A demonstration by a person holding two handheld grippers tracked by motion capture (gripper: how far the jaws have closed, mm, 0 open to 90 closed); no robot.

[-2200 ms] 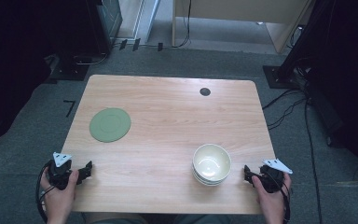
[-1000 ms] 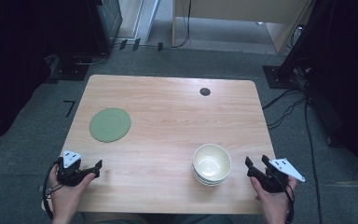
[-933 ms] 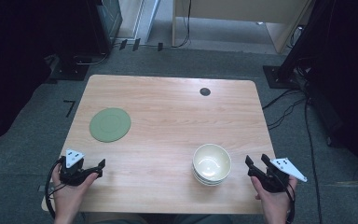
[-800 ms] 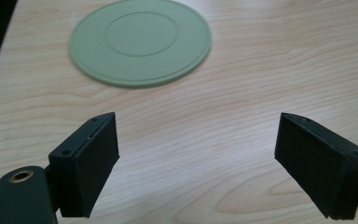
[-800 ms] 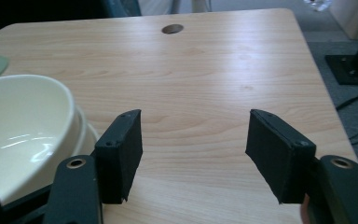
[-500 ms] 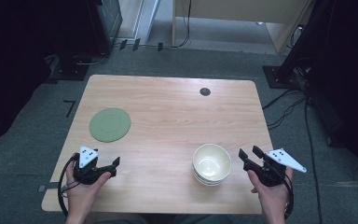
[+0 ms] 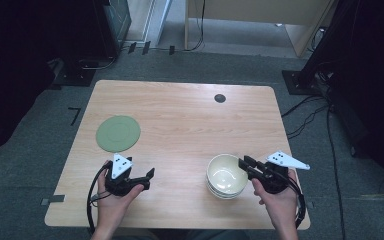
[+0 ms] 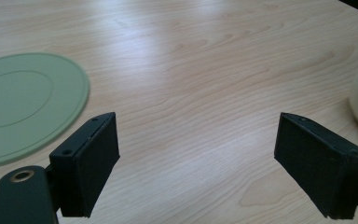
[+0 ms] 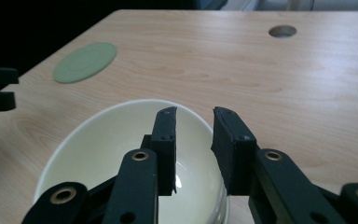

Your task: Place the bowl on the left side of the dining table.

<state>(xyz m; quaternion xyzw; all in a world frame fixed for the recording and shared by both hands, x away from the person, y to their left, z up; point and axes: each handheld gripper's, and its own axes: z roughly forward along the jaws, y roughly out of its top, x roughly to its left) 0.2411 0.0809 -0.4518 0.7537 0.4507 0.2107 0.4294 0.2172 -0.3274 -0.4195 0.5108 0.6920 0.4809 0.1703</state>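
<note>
Bowl stack (image 7: 227,176) beside right hand-held gripper (image 7: 246,164); green mat (image 7: 118,133) well apart.

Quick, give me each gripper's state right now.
Left gripper: jaws wide open, nothing between them.
Right gripper: jaws just been closing, a narrow gap left over the rim of the cream ceramic bowl; not gripping it.

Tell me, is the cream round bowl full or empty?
Empty. The cream round bowl shows a bare, shiny inside in the high view and the right gripper view. It sits on top of a stack of bowls.
</note>
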